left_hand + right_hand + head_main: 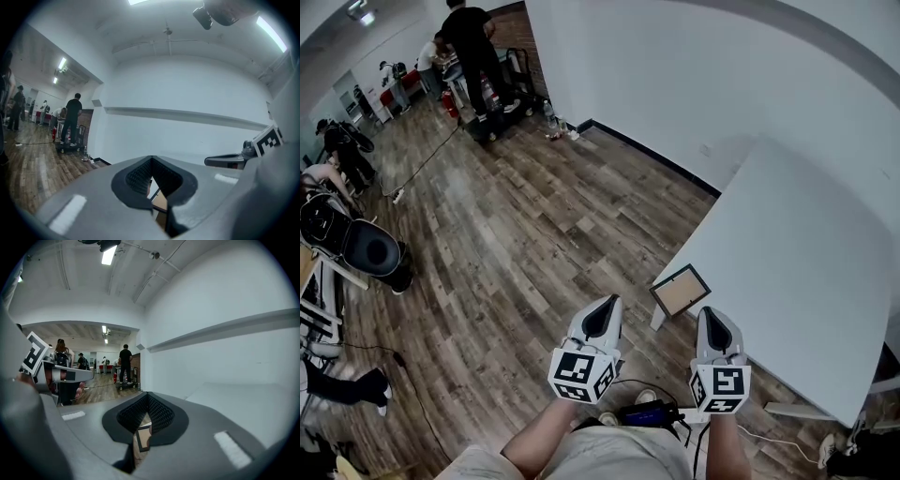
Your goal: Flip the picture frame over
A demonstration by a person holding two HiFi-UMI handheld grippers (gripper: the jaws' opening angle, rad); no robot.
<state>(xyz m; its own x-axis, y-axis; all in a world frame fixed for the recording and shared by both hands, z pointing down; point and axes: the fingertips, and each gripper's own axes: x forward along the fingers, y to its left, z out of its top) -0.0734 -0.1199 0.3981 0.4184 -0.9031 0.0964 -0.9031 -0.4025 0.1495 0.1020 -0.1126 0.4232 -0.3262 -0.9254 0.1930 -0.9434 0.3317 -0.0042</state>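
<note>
Nearest me are my two grippers, grey moulded plastic with black ribbed pads, each carrying one white cube printed with black square markers. My left gripper [602,317] has its jaws pressed together with nothing between them, and my right gripper [713,323] is the same; both hang in the air short of the worktop [797,262]. That worktop is a single smooth, matte white slab with straight edges. One frame [681,291] lies flat at its near corner, just ahead of the gap between my grippers and touched by neither. It is a small rectangle with a thin dark border around a plain tan panel. Beneath is a floor [534,234] of grey-brown wood-grain planks, beside a smooth white wall [675,75].
</note>
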